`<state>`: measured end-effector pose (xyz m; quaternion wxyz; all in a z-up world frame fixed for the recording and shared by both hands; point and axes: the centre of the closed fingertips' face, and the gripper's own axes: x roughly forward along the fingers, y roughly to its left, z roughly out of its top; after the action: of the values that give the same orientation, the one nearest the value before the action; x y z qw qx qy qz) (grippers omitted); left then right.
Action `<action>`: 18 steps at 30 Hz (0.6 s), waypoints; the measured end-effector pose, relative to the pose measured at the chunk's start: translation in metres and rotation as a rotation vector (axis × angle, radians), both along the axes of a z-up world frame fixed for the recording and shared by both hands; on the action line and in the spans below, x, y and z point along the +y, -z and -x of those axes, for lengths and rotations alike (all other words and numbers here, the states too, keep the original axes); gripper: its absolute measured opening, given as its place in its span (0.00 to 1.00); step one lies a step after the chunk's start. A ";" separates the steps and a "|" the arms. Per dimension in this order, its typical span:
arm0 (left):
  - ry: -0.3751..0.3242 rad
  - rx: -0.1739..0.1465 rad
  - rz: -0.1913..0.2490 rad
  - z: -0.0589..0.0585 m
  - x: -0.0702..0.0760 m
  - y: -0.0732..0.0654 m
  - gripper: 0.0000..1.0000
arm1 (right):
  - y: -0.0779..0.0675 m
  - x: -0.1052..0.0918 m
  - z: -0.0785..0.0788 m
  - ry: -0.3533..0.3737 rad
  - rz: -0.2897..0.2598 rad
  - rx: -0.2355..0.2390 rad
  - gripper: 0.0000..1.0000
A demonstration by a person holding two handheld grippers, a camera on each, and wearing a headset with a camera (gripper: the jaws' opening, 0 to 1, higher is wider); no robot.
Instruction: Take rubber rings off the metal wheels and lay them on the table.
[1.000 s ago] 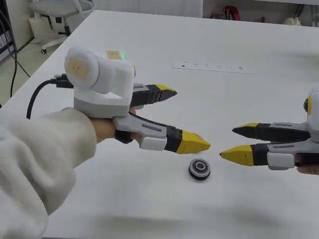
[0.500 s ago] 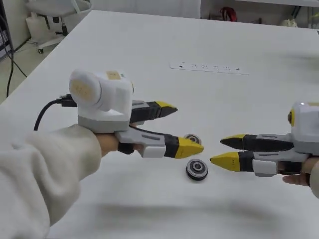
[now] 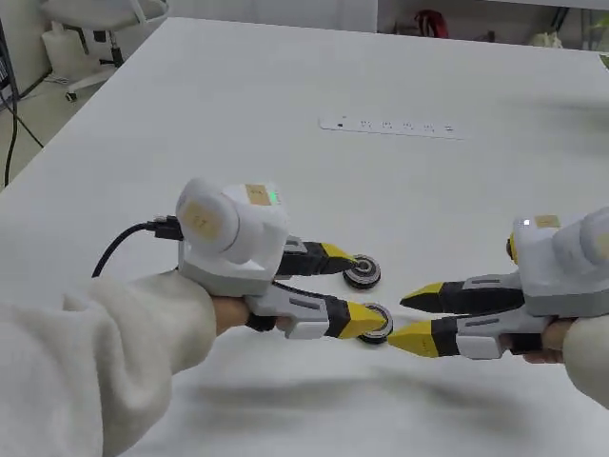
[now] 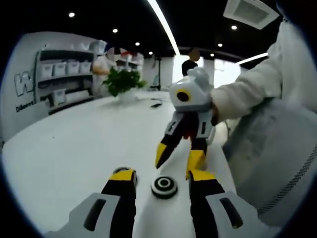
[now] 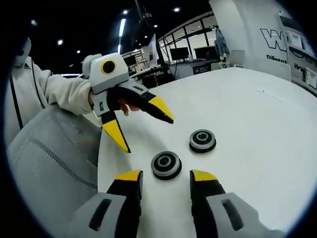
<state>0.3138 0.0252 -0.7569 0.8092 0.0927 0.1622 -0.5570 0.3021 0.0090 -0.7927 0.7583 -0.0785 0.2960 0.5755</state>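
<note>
Open-plan office or lab: long white table (image 3: pixel 238 114) with inset socket strip (image 3: pixel 390 127), shelves of bins (image 4: pixel 59 82), potted plant (image 4: pixel 121 82), monitors (image 5: pixel 178 53), ceiling strip lights (image 4: pixel 163 27)

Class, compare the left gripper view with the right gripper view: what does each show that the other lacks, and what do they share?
Left gripper view, not the right: a potted plant, wall shelves, the right gripper facing it. Right gripper view, not the left: monitors, the left gripper. Both: the white table and the near wheel lying ahead of open jaws.
</note>
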 end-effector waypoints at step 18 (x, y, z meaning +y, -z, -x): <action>-0.016 0.019 -0.044 0.001 -0.012 0.023 0.26 | 0.008 -0.001 -0.005 -0.025 0.044 -0.046 0.21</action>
<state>0.3127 0.0133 -0.7799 0.8097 0.1042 0.1829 -0.5478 0.3076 0.0084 -0.8010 0.7557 -0.1119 0.2901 0.5764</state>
